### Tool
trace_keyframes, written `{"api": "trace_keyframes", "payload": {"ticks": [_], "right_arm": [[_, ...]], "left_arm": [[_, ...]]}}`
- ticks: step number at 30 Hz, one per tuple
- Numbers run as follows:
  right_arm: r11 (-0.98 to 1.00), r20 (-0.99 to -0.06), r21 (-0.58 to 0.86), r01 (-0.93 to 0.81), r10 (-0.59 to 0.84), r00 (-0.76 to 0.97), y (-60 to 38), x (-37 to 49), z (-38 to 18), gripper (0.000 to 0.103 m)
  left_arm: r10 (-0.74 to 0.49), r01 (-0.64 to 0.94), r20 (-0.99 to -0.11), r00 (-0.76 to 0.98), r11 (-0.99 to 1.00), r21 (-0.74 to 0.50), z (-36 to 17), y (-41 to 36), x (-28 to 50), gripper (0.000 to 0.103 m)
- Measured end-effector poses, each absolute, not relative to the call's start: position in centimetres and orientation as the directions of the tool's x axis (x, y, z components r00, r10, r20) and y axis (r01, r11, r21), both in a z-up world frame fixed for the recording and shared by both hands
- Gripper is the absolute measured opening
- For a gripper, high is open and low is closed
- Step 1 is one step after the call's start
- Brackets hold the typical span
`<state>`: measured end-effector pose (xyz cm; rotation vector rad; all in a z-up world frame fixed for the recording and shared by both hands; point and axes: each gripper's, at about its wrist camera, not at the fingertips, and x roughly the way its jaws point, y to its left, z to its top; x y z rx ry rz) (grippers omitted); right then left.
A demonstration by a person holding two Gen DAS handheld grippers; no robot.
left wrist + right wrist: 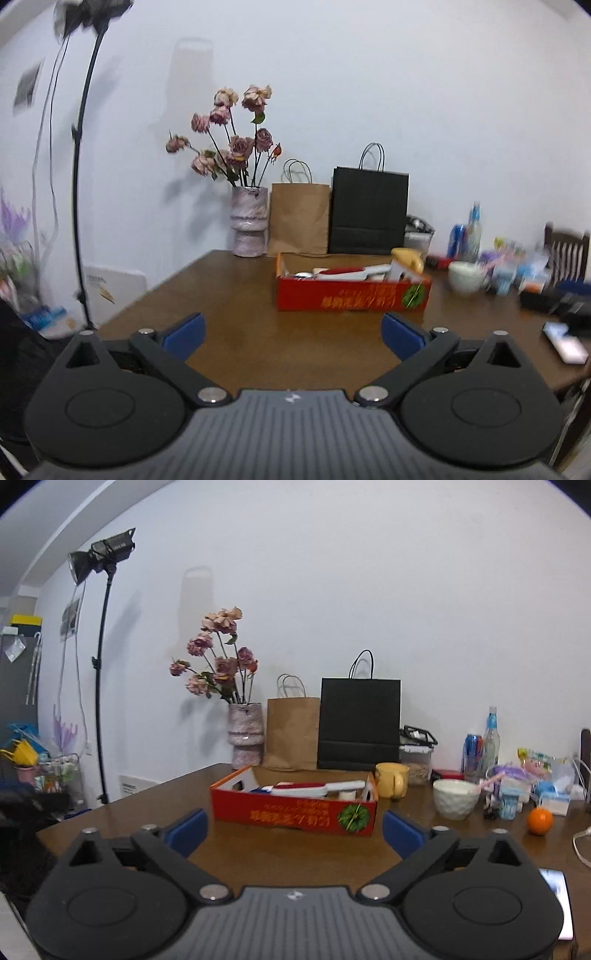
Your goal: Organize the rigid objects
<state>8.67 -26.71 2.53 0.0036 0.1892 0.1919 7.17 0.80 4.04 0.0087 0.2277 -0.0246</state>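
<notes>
The left gripper [293, 332] stands with its blue pads [184, 334] spread wide and nothing between them — only bare wooden table [229, 295] shows in the gap. The right gripper [293, 827] is just as wide apart, its blue pads [186, 830] framing empty table top, and it holds nothing either. Both point nearly level across the table toward the wall.

Ahead of both grippers, well apart from the pads, lies a shallow red cardboard box [351, 297] with gold print and a green round mark on its near side. Inside it rest the task's rigid things: a red-and-white brush-like tool [317, 789] lying lengthwise, plus a few smaller pieces too blurred to name. In the right wrist view one end flap of the box stands up at the left.

Just beside the box's far right corner stands a yellow mug [392, 784], and further right a white bowl [456, 799]. An orange [540, 821] sits alone on the table right of the bowl, near a cluster of small packets and bottles.

Behind the box, against the white wall, stand a pink-mottled vase [249, 225] of dried roses, a brown paper bag [299, 221] and a black paper bag [369, 212] — side by side, touching or nearly so. A phone [565, 341] lies flat near the table's right edge. Off the table at the left rises a black light stand [99, 686].
</notes>
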Motion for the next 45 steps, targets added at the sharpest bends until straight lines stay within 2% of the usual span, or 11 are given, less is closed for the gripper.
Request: {"api": "trace_keyframes", "payload": {"ticks": [2,6,11,45], "right_arm": [[0.983,-0.172,0.026,-0.182,0.184,0.968,-26.3,6.5,1.8,0.103],[0.983,-0.164,-0.019,-0.182,0.176,0.971,-25.0,3.6,0.6,0.103],[0.981,-0.162,-0.045,-0.188,0.179,0.971,-23.8,2.8,0.4,0.103],[0.98,-0.174,-0.014,-0.196,0.191,0.966,-23.9,3.3,0.2,0.103]], "left_arm": [[0.003,0.007,-0.182,0.983,0.999,0.054,3.1,-0.1,5.1,0.103],[-0.032,0.044,-0.134,0.99,0.995,0.085,2.1,-1.3,2.1,0.103],[-0.018,0.023,-0.154,0.988,0.999,0.029,2.3,-0.8,2.2,0.103],[-0.003,0.008,-0.149,0.989,0.999,0.032,2.3,-0.5,2.1,0.103]]}}
